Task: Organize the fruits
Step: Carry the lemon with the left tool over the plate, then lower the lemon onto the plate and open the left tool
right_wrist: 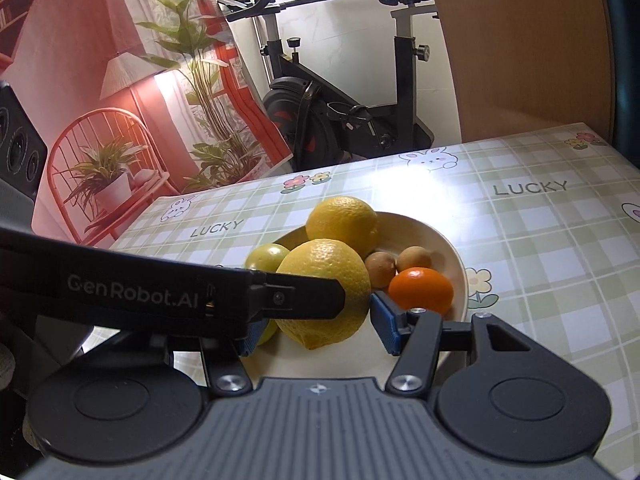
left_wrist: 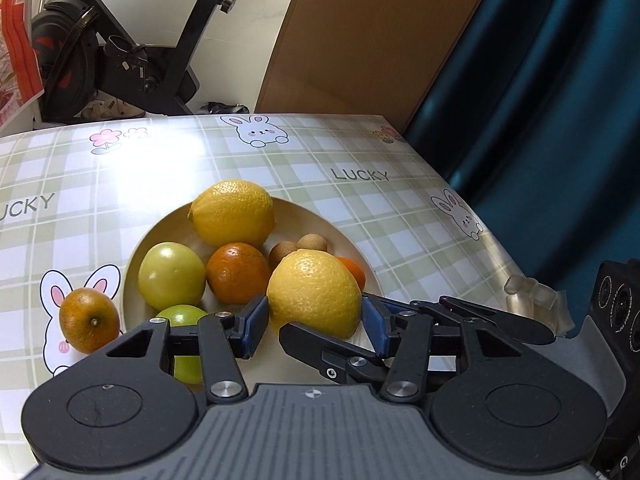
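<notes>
We are bringing both half-open, empty fingers around one lemon; colliding could knock it off the plate.

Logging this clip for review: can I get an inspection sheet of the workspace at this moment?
Surface: table under green plaid cloth.
Job's things: plate holding two lemons, near lemon, far lemon, plus other fruit; one orange lies off the plate.
Clutter: nothing seen.
Grippers: left gripper and right gripper both bracket the near lemon; contact unclear.
Cables: nothing seen.
Surroundings: exercise bike, printed backdrop.
</notes>
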Motion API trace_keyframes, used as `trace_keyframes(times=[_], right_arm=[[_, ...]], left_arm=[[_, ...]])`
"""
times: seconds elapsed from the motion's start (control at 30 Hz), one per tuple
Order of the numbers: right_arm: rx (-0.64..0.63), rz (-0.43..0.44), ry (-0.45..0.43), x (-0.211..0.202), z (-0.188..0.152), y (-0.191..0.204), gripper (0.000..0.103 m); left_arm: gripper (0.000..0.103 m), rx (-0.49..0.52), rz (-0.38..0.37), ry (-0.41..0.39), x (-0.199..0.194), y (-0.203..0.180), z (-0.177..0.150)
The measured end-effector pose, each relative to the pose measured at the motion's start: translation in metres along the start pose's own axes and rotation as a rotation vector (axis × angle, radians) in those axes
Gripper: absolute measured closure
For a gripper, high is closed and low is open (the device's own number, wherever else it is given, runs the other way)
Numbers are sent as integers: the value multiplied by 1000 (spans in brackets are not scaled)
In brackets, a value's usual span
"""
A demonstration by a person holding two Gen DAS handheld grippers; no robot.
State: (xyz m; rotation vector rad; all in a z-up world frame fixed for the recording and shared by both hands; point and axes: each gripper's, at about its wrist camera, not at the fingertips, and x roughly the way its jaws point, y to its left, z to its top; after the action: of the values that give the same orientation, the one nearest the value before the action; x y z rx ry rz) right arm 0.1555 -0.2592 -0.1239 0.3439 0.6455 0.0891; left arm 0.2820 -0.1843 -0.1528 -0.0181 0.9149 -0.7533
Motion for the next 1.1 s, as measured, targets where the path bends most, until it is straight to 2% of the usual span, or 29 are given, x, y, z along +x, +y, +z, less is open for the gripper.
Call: trace_keyframes(times=[0.4,0.7,0.93,1.1], right_arm=[[18,-17,41,14,-3,-15,45],[23,-40,46,14,-2,-12,45],[10,-60,52,10,-3,-9,44],[-14,-75,52,1,-6,-6,44]], left_arm=[[49,10,22,42,26,-1,4],[49,13,20,41,27,-4,3],[49,10,9,13,13,-3,3],[49,43,2,-17,-10,-4,0]])
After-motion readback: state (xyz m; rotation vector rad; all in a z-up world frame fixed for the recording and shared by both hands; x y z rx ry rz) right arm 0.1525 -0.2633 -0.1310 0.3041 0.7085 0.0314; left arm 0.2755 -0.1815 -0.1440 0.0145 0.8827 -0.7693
